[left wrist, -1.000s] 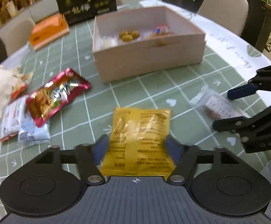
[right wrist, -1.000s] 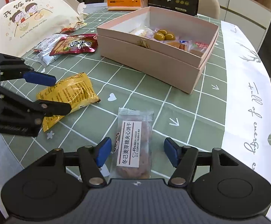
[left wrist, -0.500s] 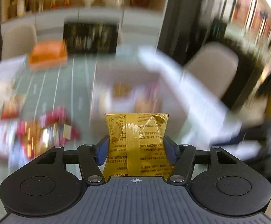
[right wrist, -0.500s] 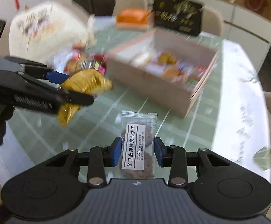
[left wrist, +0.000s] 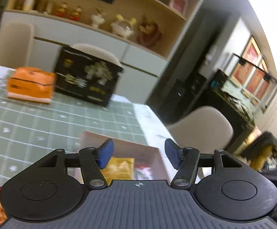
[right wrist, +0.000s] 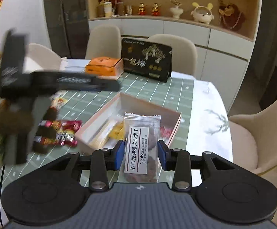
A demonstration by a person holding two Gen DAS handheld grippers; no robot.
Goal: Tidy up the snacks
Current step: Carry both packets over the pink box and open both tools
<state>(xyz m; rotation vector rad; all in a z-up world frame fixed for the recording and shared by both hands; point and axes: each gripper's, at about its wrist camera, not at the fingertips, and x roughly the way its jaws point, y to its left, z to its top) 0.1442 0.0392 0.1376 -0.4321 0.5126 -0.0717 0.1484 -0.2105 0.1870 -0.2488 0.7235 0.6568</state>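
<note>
Biscuit pack point(right wrist: 141, 148) clamped in R gripper point(right wrist: 140, 155); L gripper point(left wrist: 138, 153) empty.

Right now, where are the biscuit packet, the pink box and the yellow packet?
biscuit packet point(right wrist: 141, 148), right wrist view, its white label.
pink box point(right wrist: 149, 106), right wrist view, far rim.
yellow packet point(left wrist: 119, 167), left wrist view, its face inside the box.
</note>
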